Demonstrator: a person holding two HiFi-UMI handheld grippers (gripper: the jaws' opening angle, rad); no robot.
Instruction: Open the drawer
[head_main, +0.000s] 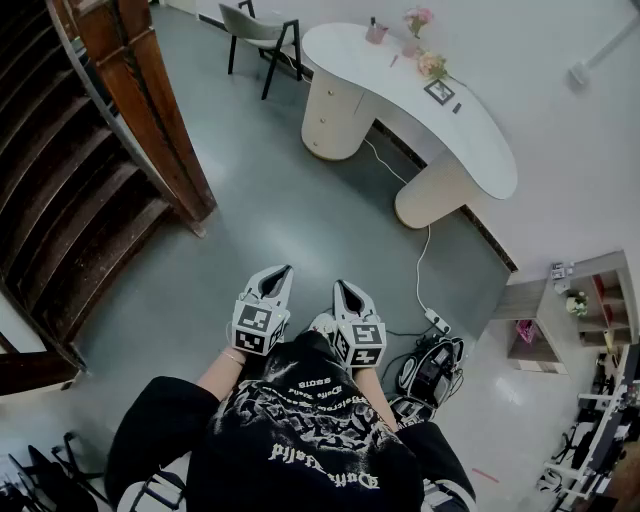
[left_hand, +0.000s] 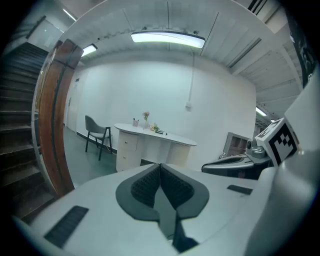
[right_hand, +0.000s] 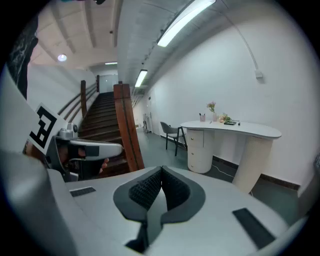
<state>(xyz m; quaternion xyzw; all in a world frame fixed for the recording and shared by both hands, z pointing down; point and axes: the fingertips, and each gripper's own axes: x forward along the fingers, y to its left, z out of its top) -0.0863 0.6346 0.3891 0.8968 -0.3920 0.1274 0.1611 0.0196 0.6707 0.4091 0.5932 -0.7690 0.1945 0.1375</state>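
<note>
Jaws are seen pressed together, empty, on left gripper and right gripper. The drawer is found upper centre, in the desk, well apart; jaws should be opened only near its front.

I note a wooden staircase at upper left, a grey chair at top centre, a white cable across the floor, shelving at right edge.
</note>
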